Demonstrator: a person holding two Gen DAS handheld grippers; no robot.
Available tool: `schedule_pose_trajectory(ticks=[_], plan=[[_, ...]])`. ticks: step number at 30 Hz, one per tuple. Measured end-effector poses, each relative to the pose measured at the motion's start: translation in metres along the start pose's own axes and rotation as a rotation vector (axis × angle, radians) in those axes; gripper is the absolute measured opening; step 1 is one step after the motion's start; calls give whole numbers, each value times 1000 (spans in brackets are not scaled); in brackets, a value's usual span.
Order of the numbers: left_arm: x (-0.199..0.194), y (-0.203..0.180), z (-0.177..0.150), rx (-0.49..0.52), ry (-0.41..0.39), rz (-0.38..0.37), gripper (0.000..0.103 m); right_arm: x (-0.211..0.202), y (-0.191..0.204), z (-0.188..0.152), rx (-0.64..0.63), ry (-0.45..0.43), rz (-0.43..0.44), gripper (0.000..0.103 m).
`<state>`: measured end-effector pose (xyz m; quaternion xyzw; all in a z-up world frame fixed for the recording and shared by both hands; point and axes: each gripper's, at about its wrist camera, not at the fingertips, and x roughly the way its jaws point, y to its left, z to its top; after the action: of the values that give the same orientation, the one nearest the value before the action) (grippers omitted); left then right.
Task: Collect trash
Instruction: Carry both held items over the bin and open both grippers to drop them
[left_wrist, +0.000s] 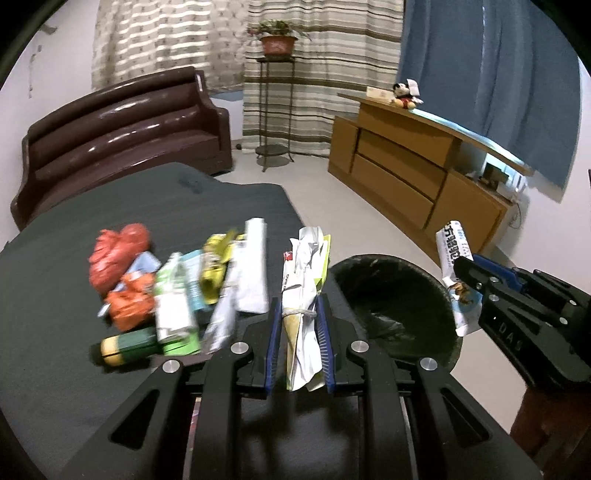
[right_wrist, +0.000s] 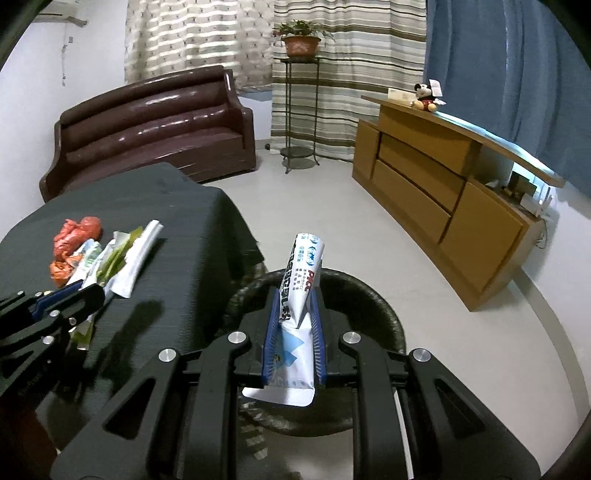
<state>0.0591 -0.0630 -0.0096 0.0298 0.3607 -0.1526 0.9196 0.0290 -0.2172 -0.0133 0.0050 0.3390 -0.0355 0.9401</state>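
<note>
Blue-padded jaws on the left gripper (left_wrist: 300, 314) are clamped narrow on a bundle of crumpled wrappers (left_wrist: 304, 295) tied with a rubber band, held at the table's edge beside the black bin (left_wrist: 399, 295). The right gripper (right_wrist: 293, 321) pinches a white printed packet (right_wrist: 299, 295) just as tightly — it stands above the bin's (right_wrist: 369, 295) dark mouth. More trash (left_wrist: 166, 288) — orange bags, green and white packets — lies heaped on the dark tablecloth (left_wrist: 110, 206).
</note>
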Motion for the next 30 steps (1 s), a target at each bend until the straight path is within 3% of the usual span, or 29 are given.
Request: schedule_pose_trajectory(ticks=[12,27,29,30], plan=[[42,-38,22,37,24,4,20,19,-26,-1,38,14,-35,17],[68,-51,32,68,68,35,21,40,-48,6,83,21,-36,17],[71,-51,32,66,79,32,24,43,-53,6,109,23,-32,26],[71,-51,32,66,83,31,32,45,-55,6,115,24,-32,30]])
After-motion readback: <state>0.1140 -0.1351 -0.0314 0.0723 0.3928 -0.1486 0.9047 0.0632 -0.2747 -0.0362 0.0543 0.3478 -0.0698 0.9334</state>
